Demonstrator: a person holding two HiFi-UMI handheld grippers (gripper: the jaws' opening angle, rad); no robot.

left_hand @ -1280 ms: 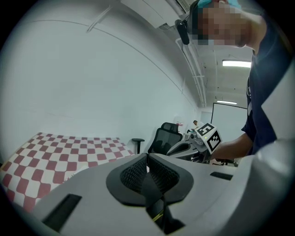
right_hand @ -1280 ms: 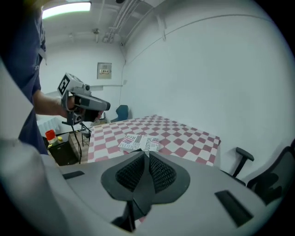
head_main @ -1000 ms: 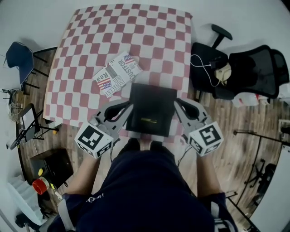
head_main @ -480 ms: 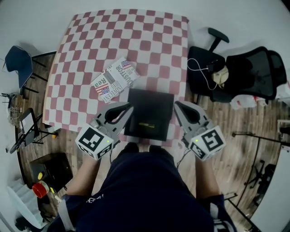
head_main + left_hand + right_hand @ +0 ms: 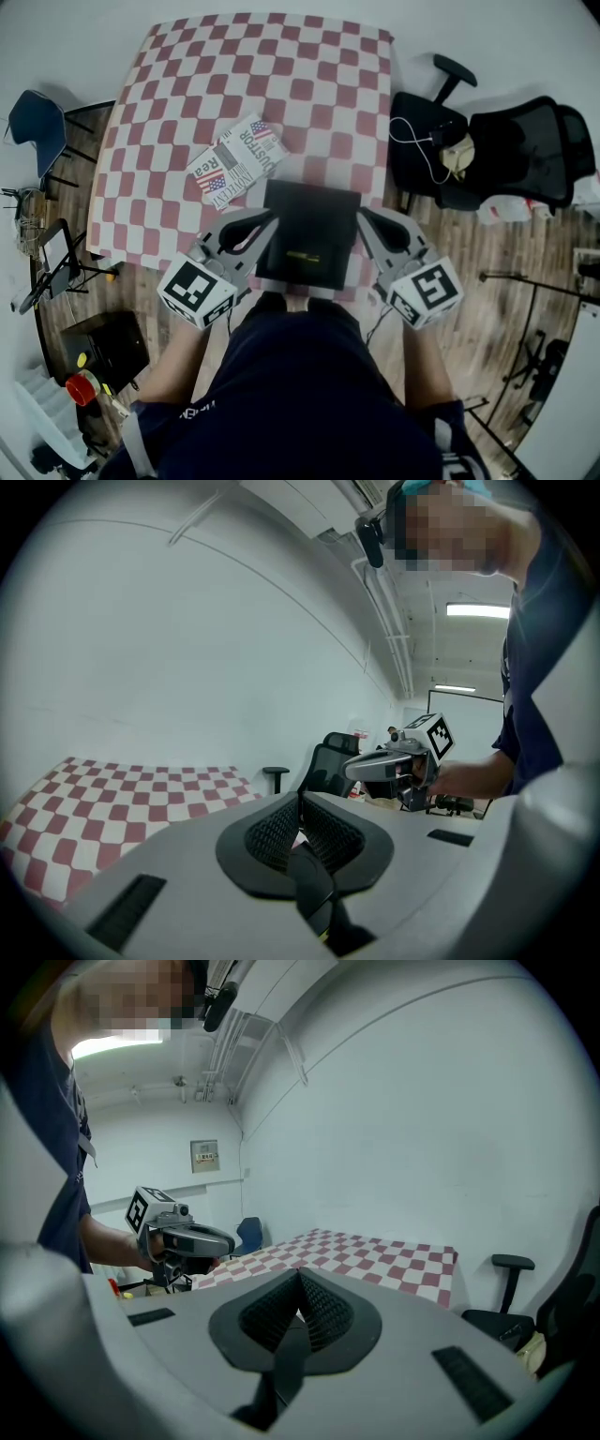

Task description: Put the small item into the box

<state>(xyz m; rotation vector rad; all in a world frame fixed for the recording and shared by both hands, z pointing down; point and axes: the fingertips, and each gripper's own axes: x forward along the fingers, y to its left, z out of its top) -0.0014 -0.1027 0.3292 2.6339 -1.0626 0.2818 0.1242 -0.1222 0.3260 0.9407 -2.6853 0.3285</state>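
Black box (image 5: pixel 314 216): centre of frame, on checked table (image 5: pixel 262 66). Left gripper (image 5: pixel 266 223) and right gripper (image 5: pixel 362 221): flanking the box, both jaws pressed together, empty.

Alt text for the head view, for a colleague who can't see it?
A black box sits at the near edge of a red-and-white checkered table, flanked by the left hand-held gripper and the right hand-held gripper. A flag-printed packet lies just beyond it, leftward.

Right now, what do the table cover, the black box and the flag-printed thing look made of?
Table cover: probably cloth, matte red-and-white checks, no shine. Black box: matte, flat-sided; cardboard or plastic, unclear. Flag-printed thing: likely paper, flat with newspaper-style lettering.
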